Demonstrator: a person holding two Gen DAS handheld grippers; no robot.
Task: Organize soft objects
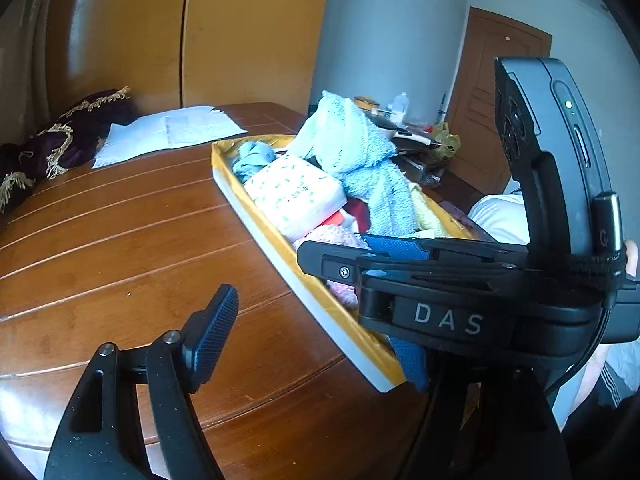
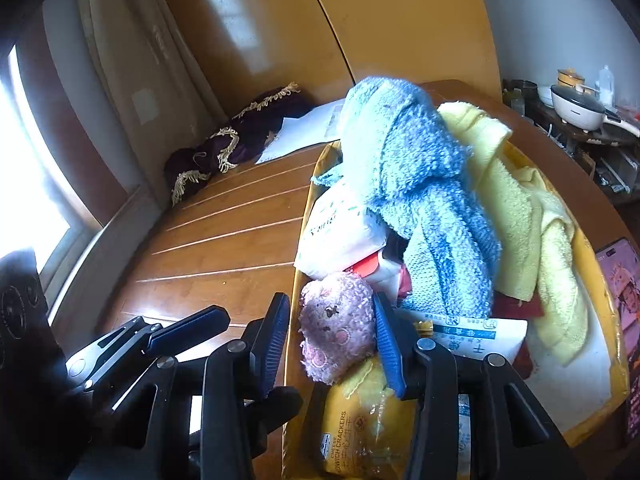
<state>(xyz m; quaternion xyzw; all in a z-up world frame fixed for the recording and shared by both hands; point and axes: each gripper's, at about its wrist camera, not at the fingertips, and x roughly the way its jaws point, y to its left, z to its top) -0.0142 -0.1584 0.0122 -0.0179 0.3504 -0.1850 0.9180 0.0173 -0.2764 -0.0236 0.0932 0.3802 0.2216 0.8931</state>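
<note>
**Right gripper astride the pink plush at the tray's near end**

My right gripper (image 2: 332,344) stands wide open, its two blue pads either side of the pink plush (image 2: 338,336). The right pad (image 2: 386,344) lies against the toy's flank or very close to it; the left pad (image 2: 274,344) stands off, outside the tray's yellow rim (image 2: 298,292). Nothing is gripped yet. The plush sits directly ahead of this tool, between the fingers, at the near end of the tray. It is a rounded lump with no strong long axis, its embroidered face turned toward the lens, so I judge that the fingers need no turning before they close.

My left gripper (image 1: 320,320) is also open and empty. One pad (image 1: 212,336) hovers over the bare table (image 1: 120,240); the other finger is mostly hidden behind the right tool's body. The plush (image 1: 336,240) lies to its right, screened by that tool, so the right hand is the nearer one by a clear margin.

Beyond the plush, a white tissue pack (image 2: 344,228) lies on the left side of the tray, a blue towel (image 2: 424,184) is heaped over the middle, and a yellow towel (image 2: 516,216) is heaped to the right. A cracker packet (image 2: 360,428) lies under the right gripper, touching the toy's underside.

The left finger must clear the rim inward before closing, or I judge it will pinch the tray wall along with the toy.
</note>
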